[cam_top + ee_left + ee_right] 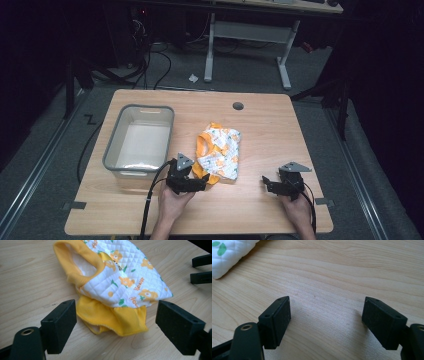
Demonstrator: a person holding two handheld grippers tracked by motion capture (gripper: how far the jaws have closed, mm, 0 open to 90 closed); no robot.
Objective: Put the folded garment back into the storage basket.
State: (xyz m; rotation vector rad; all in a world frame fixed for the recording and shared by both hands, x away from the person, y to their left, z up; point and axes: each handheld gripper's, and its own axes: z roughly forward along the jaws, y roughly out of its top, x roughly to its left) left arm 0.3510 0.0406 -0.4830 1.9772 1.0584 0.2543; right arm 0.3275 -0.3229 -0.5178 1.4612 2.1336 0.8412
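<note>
High view first: the little quilted garment [218, 152] lies crumpled near the middle of the wooden surface [260, 135], white with orange print and yellow trim, just to the right of a grey bin [140, 141]. The left claw [200, 184] sits at the garment's near edge, its tips so dark against the cloth's shadow that contact is hard to judge from up here. The right claw [266, 183] is well apart from the garment, over bare wood, held by a hand [296, 209] cut off at the bottom edge. The room beyond the surface is too dark to read.

Left gripper view now: here it clears up. The left claw [115, 317] is spread wide, released, with the garment's [120, 277] yellow hem between the two black jaws and touching neither. The ribbed yellow opening shows at the top, and the print has words too small to read. The garment's far end is cut off by the top edge. At the right edge, the right claw [201, 268] pokes in, cropped.

Right gripper view: the right claw [325, 317] is released too, jaws wide over plain wood grain. A white quilted corner of the garment [227, 255] shows at the upper left.
</note>
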